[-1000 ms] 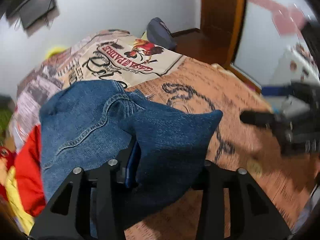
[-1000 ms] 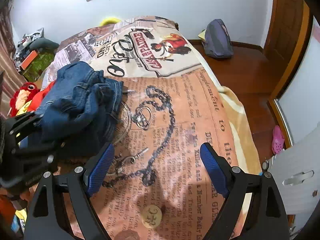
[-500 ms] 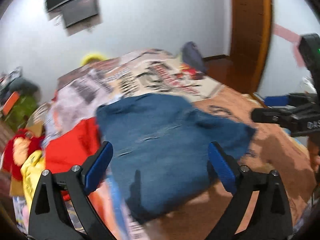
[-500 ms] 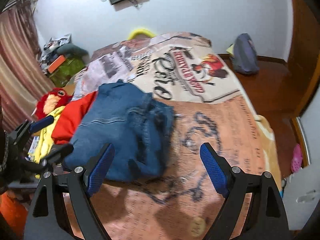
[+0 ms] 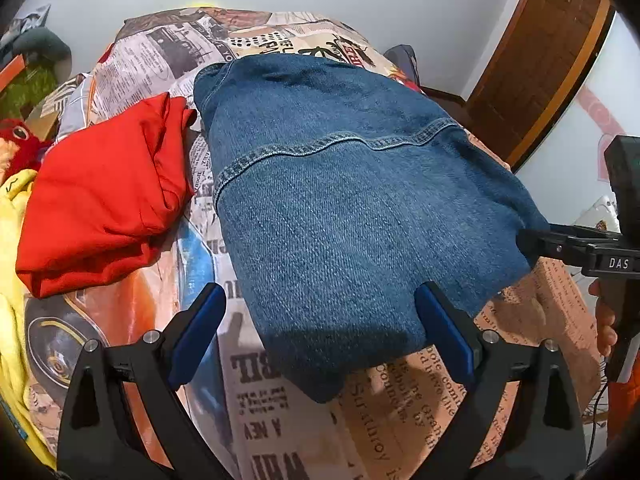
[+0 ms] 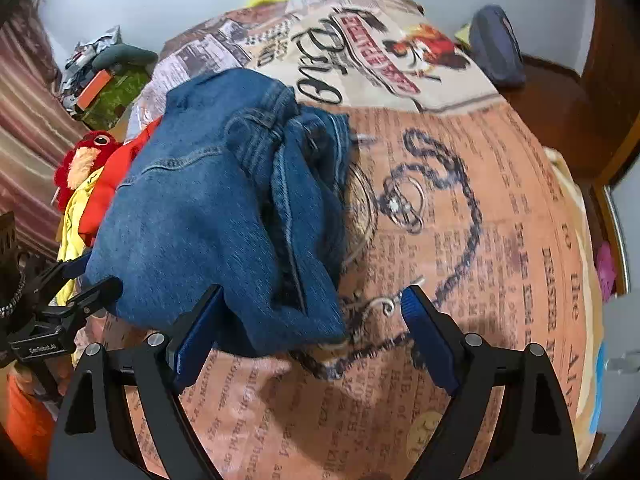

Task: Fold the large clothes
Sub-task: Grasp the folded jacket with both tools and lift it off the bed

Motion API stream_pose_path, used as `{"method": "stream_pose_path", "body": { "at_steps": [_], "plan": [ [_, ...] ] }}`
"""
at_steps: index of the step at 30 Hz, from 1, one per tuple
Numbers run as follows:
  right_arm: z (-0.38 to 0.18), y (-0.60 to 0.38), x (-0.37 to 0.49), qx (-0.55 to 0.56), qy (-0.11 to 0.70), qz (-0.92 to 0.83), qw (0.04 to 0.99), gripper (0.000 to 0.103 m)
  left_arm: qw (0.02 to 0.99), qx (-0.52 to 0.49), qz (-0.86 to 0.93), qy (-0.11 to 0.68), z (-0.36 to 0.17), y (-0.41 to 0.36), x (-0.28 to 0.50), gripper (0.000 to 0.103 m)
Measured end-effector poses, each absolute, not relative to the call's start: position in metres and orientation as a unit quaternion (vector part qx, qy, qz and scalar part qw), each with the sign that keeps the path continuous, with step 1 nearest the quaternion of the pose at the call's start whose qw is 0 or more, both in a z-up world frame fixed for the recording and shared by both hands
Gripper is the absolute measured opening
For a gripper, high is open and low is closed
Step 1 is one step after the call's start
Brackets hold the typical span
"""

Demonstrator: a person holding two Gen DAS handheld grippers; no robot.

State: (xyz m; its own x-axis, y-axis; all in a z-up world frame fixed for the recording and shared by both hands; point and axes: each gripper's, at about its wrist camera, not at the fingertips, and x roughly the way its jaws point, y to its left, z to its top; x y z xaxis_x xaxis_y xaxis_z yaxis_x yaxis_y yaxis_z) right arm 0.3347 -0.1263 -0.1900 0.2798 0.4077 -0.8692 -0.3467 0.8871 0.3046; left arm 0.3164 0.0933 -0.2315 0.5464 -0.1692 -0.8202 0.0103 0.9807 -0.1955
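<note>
Bottom centre: left gripper (image 5: 320, 336) and right gripper (image 6: 312, 332), both spread wide, gripping nothing. Mid-frame: folded jeans (image 5: 360, 200) on printed bedspread (image 6: 460, 240), far waistband hidden. Left: red garment (image 5: 104, 200), plush toy (image 6: 84, 156) partly covered.

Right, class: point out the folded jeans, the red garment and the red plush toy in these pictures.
folded jeans (image 5: 360, 216), left wrist view, on the flat top panel below the seam.
red garment (image 5: 100, 200), left wrist view, on its broad upper face.
red plush toy (image 6: 86, 156), right wrist view, on its face.
</note>
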Motion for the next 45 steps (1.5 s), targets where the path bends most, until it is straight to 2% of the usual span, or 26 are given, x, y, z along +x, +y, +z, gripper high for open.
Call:
{"method": "stream_pose_path", "body": {
  "at_steps": [6, 12, 21, 28, 33, 39, 40, 45],
  "plan": [
    [-0.161, -0.116, 0.335, -0.018, 0.51, 0.239, 0.826, 0.086, 0.89, -0.047, -0.033, 0.452, -0.2, 0.099, 0.313, 0.096],
    [-0.151, -0.098, 0.361, 0.0, 0.499, 0.282, 0.82, 0.086, 0.9, -0.055, -0.013, 0.431, -0.181, 0.126, 0.324, 0.096],
    [-0.201, -0.077, 0.418, 0.017, 0.575, 0.325, 0.75, 0.086, 0.864, -0.152, -0.039, 0.478, -0.214, 0.15, 0.369, 0.096],
    [-0.252, -0.092, 0.451, 0.126, 0.632, 0.37, 0.67, 0.086, 0.82, -0.239, -0.094, 0.512, -0.252, 0.157, 0.403, 0.096],
    [-0.269, -0.087, 0.456, 0.139, 0.635, 0.379, 0.659, 0.099, 0.774, -0.308, -0.126, 0.538, -0.28, 0.166, 0.422, 0.096],
    [-0.263, -0.08, 0.45, 0.149, 0.615, 0.372, 0.679, 0.1, 0.768, -0.322, -0.141, 0.536, -0.283, 0.167, 0.425, 0.096],
    [-0.262, -0.078, 0.45, 0.153, 0.614, 0.37, 0.68, 0.099, 0.771, -0.318, -0.14, 0.534, -0.282, 0.166, 0.425, 0.095],
    [-0.248, -0.071, 0.443, 0.166, 0.608, 0.371, 0.682, 0.06, 0.791, -0.283, -0.127, 0.528, -0.264, 0.153, 0.422, 0.079]
  ]
}}
